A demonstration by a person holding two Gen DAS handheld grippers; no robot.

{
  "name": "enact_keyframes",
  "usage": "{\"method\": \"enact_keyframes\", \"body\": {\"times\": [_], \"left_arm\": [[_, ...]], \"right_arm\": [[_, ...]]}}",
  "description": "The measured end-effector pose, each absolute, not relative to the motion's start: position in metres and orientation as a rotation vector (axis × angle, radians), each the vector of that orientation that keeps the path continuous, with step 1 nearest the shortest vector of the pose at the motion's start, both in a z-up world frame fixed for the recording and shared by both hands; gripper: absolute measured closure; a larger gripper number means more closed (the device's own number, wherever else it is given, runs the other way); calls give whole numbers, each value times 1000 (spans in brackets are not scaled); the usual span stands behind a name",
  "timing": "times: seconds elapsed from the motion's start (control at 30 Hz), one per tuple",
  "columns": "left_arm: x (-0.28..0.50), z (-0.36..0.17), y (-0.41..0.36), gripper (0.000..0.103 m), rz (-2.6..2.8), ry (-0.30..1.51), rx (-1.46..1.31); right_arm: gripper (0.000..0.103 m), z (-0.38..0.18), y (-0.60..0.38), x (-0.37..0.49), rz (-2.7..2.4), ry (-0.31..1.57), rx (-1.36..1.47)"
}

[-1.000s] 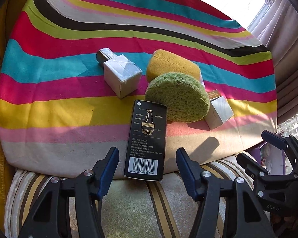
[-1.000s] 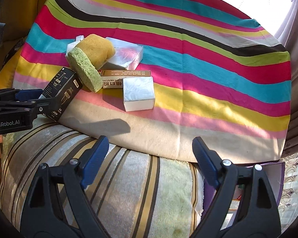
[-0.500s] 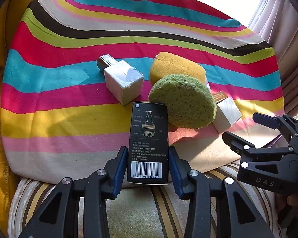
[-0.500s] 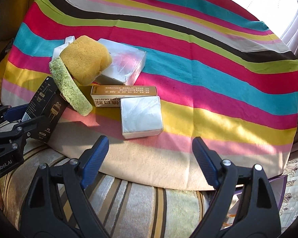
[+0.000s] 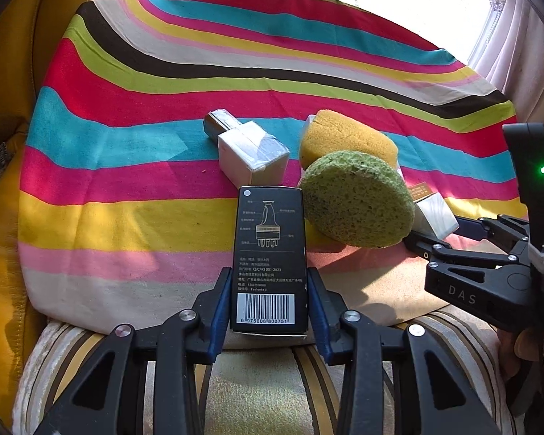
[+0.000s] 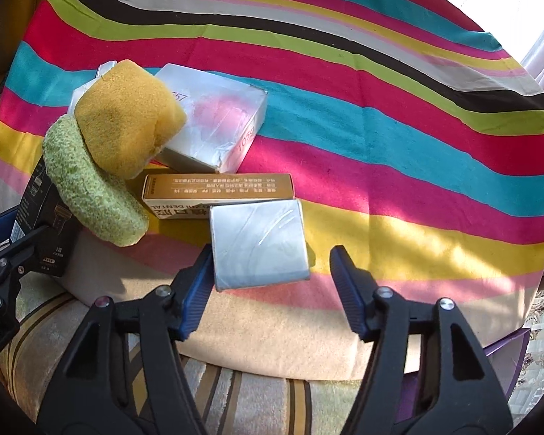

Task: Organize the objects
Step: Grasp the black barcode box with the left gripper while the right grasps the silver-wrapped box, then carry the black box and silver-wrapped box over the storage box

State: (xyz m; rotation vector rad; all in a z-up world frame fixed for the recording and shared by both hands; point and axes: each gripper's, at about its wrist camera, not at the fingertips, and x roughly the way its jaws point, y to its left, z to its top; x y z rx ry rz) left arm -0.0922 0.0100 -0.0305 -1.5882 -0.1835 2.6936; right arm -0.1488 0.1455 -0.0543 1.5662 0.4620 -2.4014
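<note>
My left gripper (image 5: 269, 306) is shut on a black box with a barcode (image 5: 268, 253), gripped at its near end. Behind it a green sponge (image 5: 355, 203) leans on a yellow sponge (image 5: 344, 137); a white foil-wrapped box (image 5: 252, 154) stands to the left. My right gripper (image 6: 272, 282) is open around a small white box (image 6: 257, 246); its left pad is close to the box, the right pad is apart. A gold carton (image 6: 217, 192) and a larger white box (image 6: 214, 123) lie beyond. The black box (image 6: 43, 224) shows at the left.
Everything lies on a striped cloth (image 5: 163, 83) over a striped cushion (image 5: 254, 391). A yellow chair back (image 5: 3, 217) rises at the left. Curtains (image 5: 518, 36) hang at the right. The right gripper's body (image 5: 489, 275) shows in the left wrist view.
My left gripper closed on the black box. My right gripper moved forward until its open fingers came around the small white box.
</note>
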Motion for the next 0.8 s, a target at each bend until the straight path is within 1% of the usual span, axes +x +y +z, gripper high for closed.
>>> {"method": "enact_keyframes", "body": {"times": [0.03, 0.07, 0.4, 0.8], "left_arm": [[-91, -29, 10, 63, 2715, -171, -1585], [-90, -27, 10, 63, 2735, -162, -1581], [-71, 1, 2, 63, 2876, -118, -1458], [-52, 33, 51, 63, 2757, -82, -1291]], "right_arm": [[50, -53, 146, -148, -2396, 450, 1560], [55, -53, 146, -148, -2399, 453, 1558], [55, -36, 153, -129, -2449, 443, 1485], [55, -4, 192, -95, -2552, 314, 1421]]}}
